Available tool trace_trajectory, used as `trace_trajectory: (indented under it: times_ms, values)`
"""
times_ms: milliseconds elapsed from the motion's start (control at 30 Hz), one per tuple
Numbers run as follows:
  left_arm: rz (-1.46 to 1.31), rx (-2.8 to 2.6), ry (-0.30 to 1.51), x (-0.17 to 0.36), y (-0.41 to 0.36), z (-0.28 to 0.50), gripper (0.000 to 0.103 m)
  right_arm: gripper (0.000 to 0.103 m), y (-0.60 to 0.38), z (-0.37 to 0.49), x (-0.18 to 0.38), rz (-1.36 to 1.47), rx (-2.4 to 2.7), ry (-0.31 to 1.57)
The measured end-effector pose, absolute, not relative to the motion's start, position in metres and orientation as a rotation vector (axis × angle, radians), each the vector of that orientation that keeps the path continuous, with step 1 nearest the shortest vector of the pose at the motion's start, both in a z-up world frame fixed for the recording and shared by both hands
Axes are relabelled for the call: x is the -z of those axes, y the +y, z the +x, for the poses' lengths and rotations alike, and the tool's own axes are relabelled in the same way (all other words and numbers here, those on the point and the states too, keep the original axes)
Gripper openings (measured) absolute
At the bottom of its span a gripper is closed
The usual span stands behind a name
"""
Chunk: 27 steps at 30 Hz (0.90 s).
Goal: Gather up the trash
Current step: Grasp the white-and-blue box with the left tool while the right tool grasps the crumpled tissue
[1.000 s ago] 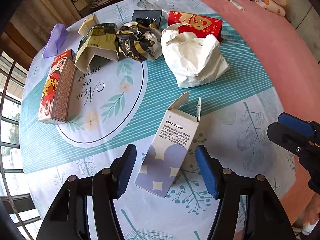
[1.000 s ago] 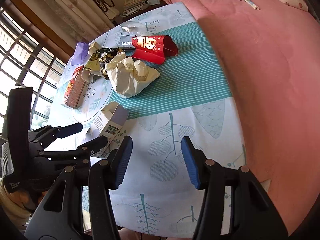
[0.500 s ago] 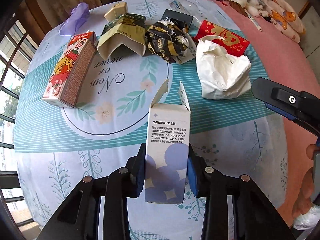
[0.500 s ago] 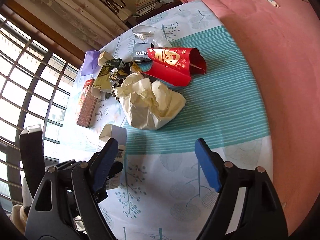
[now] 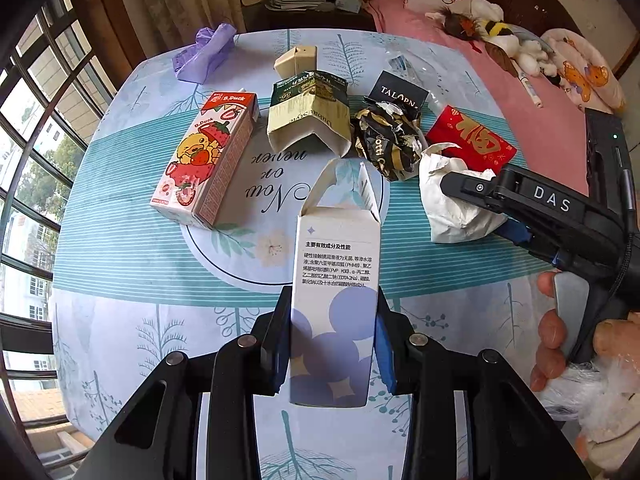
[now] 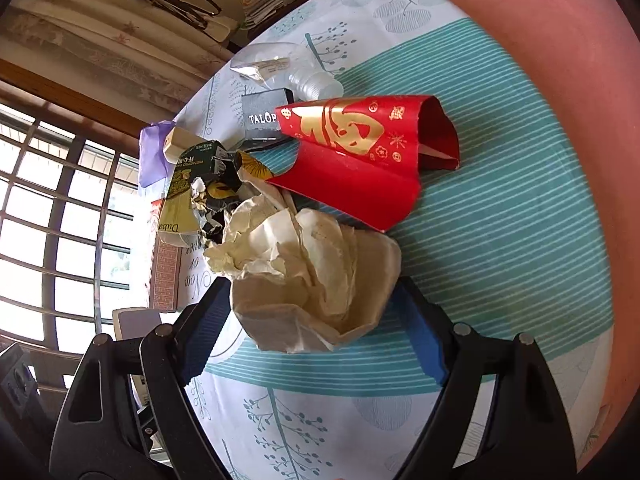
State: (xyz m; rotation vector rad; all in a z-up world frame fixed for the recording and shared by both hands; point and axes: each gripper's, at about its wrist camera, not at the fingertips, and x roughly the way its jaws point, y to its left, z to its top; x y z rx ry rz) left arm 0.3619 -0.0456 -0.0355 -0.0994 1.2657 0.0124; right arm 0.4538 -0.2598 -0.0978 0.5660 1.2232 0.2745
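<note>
My left gripper (image 5: 332,344) is shut on a white and purple carton (image 5: 334,300) with its top flaps open, held above the round table (image 5: 120,264). My right gripper (image 6: 316,332) is open, its blue pads on either side of a crumpled white paper bag (image 6: 316,280), which also shows in the left wrist view (image 5: 452,204). More trash lies behind: a red envelope (image 6: 360,160), a crumpled black and gold wrapper (image 5: 388,140), a green and cream carton (image 5: 308,116) and a strawberry milk carton (image 5: 204,160).
A black TALOPN box (image 5: 400,94), a clear plastic bottle (image 6: 312,80), a small beige carton (image 5: 294,60) and a purple plastic bag (image 5: 204,54) lie at the table's far side. A pink bed with plush toys (image 5: 500,36) is to the right. Barred windows (image 5: 32,160) are on the left.
My left gripper has closed on the white and purple carton and lifted it. My right gripper has moved forward so that its open fingers stand around the paper bag.
</note>
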Motion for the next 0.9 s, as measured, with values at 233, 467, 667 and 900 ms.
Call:
trace_trajectory:
  times_ms: [233,467,667,900]
  values:
    - [-0.059,0.0,1.261,0.024,-0.045,0.346,0.035,0.042,-0.25,0.447,0.095,0.529,-0.302,1.223]
    - [0.024,0.059,1.229,-0.002,-0.047,0.312,0.035,0.038,-0.258,0.402,0.069,0.513,-0.297,1.199]
    - [0.061,0.173,1.179,-0.023,-0.036,0.271,0.035,0.036,-0.26,0.336,0.028,0.458,-0.273,1.133]
    - [0.136,0.332,1.124,-0.041,-0.017,0.211,0.035,0.035,-0.246,0.229,-0.022,0.458,-0.139,1.031]
